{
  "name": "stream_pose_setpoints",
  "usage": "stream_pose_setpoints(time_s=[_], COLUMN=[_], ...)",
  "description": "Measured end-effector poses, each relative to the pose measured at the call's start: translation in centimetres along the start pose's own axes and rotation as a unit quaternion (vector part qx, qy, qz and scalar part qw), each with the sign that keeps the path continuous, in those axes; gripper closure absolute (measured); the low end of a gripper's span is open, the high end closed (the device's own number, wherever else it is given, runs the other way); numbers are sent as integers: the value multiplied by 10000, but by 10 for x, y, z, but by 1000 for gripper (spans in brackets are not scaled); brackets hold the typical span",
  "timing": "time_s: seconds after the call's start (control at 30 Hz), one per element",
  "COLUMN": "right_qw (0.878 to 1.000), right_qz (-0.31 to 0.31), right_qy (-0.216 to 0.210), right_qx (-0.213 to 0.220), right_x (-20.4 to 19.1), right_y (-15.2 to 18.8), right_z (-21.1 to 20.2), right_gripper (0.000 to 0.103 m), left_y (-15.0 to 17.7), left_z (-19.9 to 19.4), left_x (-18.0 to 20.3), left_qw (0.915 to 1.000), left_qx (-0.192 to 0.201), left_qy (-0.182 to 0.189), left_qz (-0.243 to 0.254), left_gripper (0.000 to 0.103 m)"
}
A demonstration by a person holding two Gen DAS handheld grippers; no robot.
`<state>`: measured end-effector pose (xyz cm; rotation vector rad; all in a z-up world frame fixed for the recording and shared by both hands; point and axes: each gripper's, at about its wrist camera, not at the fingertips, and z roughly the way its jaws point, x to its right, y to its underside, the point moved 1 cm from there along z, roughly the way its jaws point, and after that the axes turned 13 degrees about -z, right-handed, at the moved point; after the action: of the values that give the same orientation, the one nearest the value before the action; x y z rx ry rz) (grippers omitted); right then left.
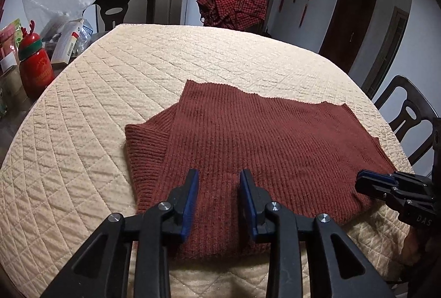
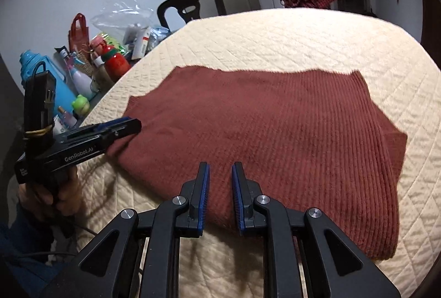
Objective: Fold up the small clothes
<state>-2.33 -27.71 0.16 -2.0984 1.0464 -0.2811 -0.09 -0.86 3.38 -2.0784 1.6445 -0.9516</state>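
Note:
A rust-red ribbed knit sweater (image 1: 248, 138) lies folded flat on the cream quilted table cover (image 1: 82, 119); it also shows in the right wrist view (image 2: 261, 127). A folded sleeve or side flap lies at its left edge (image 1: 146, 141). My left gripper (image 1: 219, 176) is open and empty, hovering over the sweater's near edge. My right gripper (image 2: 220, 168) is open and empty over the near edge further right. The right gripper shows at the sweater's near right corner in the left wrist view (image 1: 366, 181). The left gripper shows at the sweater's near left corner in the right wrist view (image 2: 129, 124).
A red checked garment (image 1: 234, 8) hangs over a far chair. Dark chairs stand at the back left (image 1: 124, 8) and right (image 1: 408, 110). Bottles, a red reindeer bottle (image 1: 34, 64), boxes and a plastic bag (image 1: 55, 0) crowd the table's left side.

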Motion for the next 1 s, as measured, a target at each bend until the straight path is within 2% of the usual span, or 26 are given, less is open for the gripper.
stream_pose_setpoints(time_s=[0.27, 0.5, 0.73, 0.87, 1.0], right_qw=[10000, 10000, 9999, 9999, 9997], right_qz=[-15, 45, 96, 90, 164], right_qy=[-2, 22, -41, -82, -177], right_qx=[39, 12, -35, -54, -107], right_x=[-6, -7, -8, -7, -1], right_y=[-9, -16, -22, -26, -32], right_z=[8, 17, 30, 36, 46], right_gripper=[86, 86, 86, 86, 86], left_y=[-5, -14, -20, -20, -17], left_z=[-8, -9, -4, 2, 11], left_x=[-10, -28, -56, -67, -70], left_qw=[9997, 9986, 9965, 9952, 9943], left_qx=[150, 300, 257, 134, -79], left_qy=[-86, -225, -304, -212, 54], left_qz=[-144, -364, -730, -944, -1062], left_gripper=[63, 52, 50, 48, 46])
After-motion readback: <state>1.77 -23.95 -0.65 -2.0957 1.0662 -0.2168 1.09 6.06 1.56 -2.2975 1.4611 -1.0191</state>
